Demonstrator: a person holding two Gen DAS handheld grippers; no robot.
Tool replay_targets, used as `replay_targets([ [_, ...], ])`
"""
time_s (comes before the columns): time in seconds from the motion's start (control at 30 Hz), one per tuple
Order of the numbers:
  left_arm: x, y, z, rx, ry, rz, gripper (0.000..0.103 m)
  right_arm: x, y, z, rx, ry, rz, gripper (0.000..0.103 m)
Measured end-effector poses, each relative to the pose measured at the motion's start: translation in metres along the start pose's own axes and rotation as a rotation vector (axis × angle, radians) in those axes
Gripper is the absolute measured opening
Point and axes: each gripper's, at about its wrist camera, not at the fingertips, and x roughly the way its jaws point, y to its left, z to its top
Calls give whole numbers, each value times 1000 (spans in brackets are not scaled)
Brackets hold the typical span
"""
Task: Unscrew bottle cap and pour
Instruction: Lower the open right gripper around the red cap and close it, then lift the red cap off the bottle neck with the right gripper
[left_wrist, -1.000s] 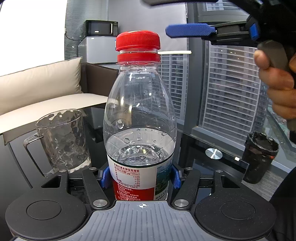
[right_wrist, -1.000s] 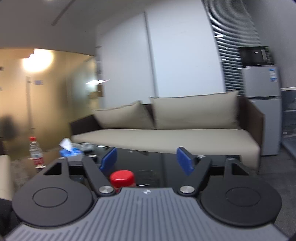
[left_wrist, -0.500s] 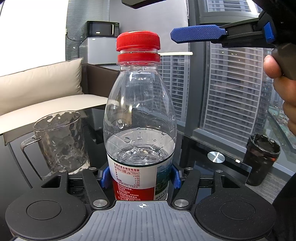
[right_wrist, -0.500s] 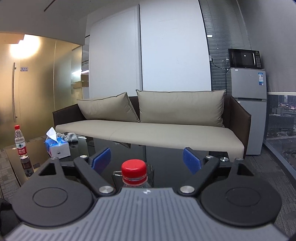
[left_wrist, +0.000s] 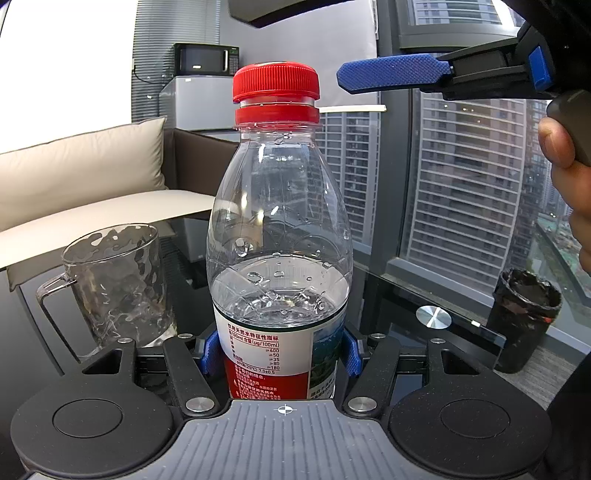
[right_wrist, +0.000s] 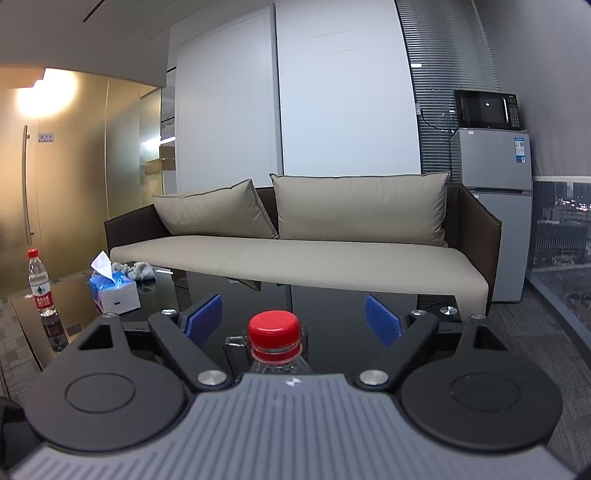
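My left gripper (left_wrist: 279, 356) is shut on a clear water bottle (left_wrist: 279, 236) with a red and white label, held upright and about half full. Its red cap (left_wrist: 275, 88) is screwed on. My right gripper (right_wrist: 293, 320) is open and level with the cap (right_wrist: 273, 332), which sits low between its blue pads, closer to the left one. In the left wrist view one blue pad of the right gripper (left_wrist: 393, 75) hangs just right of the cap, not touching it. A clear glass mug (left_wrist: 114, 284) stands on the table left of the bottle.
The table is dark glass (left_wrist: 399, 295) with its edge at the right. A black cup (left_wrist: 524, 319) stands beyond that edge on the floor. A tissue box (right_wrist: 114, 291) and a second water bottle (right_wrist: 40, 291) stand at the left. A beige sofa (right_wrist: 295, 258) lies behind.
My right gripper has moved down and toward the bottle, so the red cap now sits more centred between its open fingers. The left gripper and bottle have stayed put.
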Motion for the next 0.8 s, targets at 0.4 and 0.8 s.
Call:
replay_targets([
  [0.4, 3, -6, 4, 0, 2, 0, 57, 10, 6, -4, -18, 46, 4, 49],
  [0.8, 7, -1, 5, 1, 1, -4, 57, 8, 4, -5, -19, 38, -7, 33],
])
